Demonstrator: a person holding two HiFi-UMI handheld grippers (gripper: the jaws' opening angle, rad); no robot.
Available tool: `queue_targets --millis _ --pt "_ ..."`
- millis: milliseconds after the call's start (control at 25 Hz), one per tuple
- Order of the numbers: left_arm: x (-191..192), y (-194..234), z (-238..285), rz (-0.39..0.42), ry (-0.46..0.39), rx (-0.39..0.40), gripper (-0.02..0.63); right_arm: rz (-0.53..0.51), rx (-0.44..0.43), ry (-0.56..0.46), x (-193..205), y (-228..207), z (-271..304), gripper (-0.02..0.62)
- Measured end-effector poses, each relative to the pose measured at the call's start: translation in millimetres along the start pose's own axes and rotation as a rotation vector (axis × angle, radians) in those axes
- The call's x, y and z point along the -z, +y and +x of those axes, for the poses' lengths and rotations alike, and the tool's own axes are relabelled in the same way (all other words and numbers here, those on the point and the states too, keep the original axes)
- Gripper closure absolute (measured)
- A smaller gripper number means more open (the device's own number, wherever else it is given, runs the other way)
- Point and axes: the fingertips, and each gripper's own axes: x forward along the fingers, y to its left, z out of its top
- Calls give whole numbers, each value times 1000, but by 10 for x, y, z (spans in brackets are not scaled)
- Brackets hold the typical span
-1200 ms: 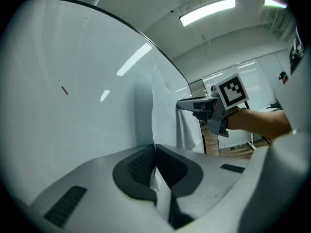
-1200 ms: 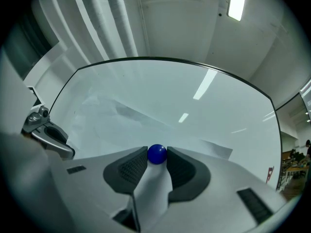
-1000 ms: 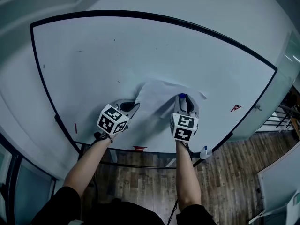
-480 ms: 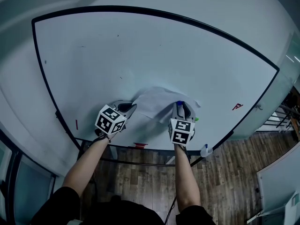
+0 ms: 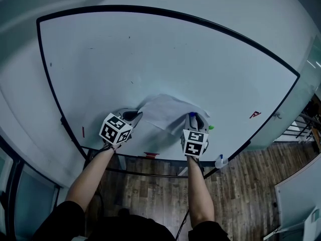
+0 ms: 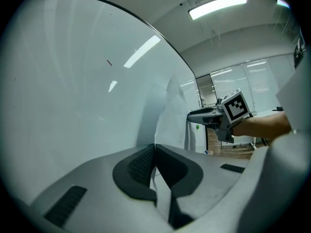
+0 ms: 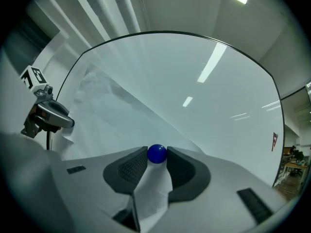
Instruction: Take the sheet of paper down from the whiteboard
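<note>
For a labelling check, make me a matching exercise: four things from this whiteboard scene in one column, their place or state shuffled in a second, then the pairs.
1 left gripper
2 right gripper
3 paper
4 green dot

A on the whiteboard, beside the right gripper
B shut on a blue ball
C shut on the paper's edge
D held between both grippers

Pairs: 1-C, 2-B, 3-D, 4-A

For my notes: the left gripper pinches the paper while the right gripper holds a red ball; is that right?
The ball is blue, not red, as the right gripper view shows; the right gripper holds it, and the left gripper pinches the paper.
</note>
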Motion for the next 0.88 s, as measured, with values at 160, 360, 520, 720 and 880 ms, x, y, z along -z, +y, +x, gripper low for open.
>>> queue_targets --millis 160,360,520,720,880 --pt "70 41 -50 -7 12 -13 584 1 -2 11 67 8 2 462" --pt "127 70 -107 -13 23 -21 584 -5 -8 17 100 42 7 460" --pt "119 89 -130 -13 24 -28 584 -6 -11 19 114 43 7 462" --pt "143 132 -178 -15 27 -45 584 -1 -9 26 158 30 -2 462" --pt "230 186 -185 -24 43 -61 584 4 -7 33 182 15 6 460"
